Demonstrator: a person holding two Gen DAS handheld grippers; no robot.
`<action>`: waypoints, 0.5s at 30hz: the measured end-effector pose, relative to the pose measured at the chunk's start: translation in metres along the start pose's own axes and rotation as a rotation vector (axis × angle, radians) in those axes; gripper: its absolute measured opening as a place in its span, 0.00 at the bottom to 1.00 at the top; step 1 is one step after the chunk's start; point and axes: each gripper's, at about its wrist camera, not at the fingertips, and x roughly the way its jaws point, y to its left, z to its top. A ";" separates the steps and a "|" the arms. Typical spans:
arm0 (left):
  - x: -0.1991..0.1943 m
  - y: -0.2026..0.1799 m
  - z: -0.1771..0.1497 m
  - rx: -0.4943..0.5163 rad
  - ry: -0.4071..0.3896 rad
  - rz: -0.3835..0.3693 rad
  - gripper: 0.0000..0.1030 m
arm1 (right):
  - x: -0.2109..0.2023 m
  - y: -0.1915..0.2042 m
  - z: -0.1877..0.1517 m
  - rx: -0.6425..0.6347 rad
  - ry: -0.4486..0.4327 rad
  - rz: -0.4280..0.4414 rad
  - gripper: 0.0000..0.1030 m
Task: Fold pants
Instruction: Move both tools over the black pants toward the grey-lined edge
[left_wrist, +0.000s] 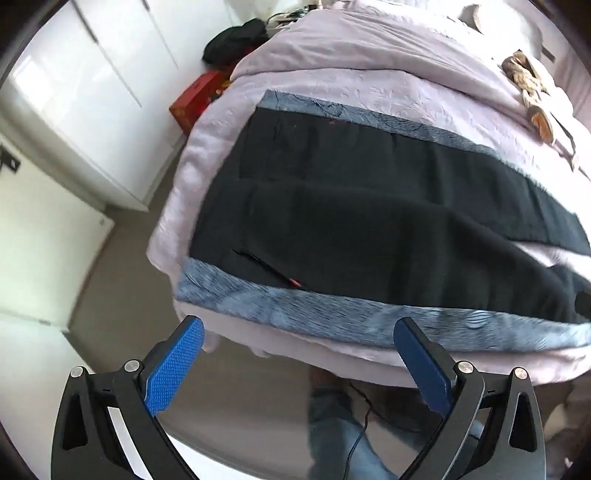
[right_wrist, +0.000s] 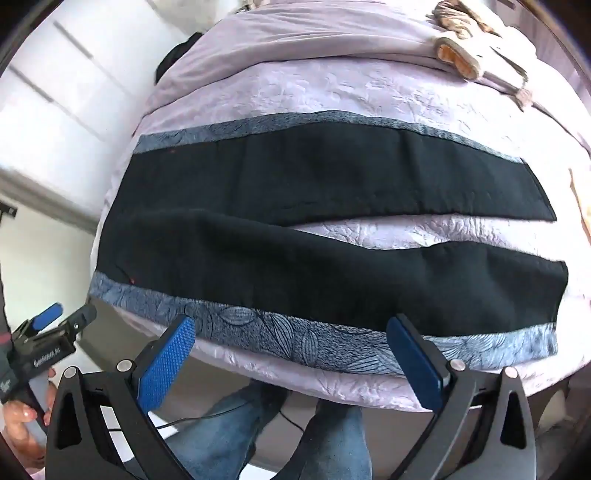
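Note:
Black pants (left_wrist: 369, 221) lie flat on a blue-grey patterned cloth (left_wrist: 332, 314) on the bed, waist to the left, two legs running right and spread apart (right_wrist: 332, 236). My left gripper (left_wrist: 299, 328) is open and empty, held off the bed's near edge in front of the waist end. My right gripper (right_wrist: 291, 328) is open and empty, just over the near edge of the patterned cloth (right_wrist: 277, 332), in front of the nearer leg. The left gripper also shows in the right wrist view (right_wrist: 68, 314) at far left, held in a hand.
The bed has a lilac cover (right_wrist: 332, 88). Brown and cream items (left_wrist: 532, 85) lie at its far right. White wardrobe doors (left_wrist: 74, 92) stand left. A red box (left_wrist: 195, 99) and a black bag (left_wrist: 236, 37) sit beside the bed. My jeans-clad legs (right_wrist: 266, 435) stand below.

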 end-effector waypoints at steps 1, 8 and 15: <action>0.000 0.004 0.003 0.014 -0.005 0.002 1.00 | 0.003 0.003 -0.002 0.030 -0.004 -0.013 1.00; 0.011 0.027 0.023 0.120 -0.038 -0.006 1.00 | 0.019 0.029 -0.012 0.152 -0.030 -0.033 1.00; 0.023 0.039 0.029 0.117 -0.023 -0.019 1.00 | 0.024 0.052 -0.011 0.161 -0.041 -0.071 1.00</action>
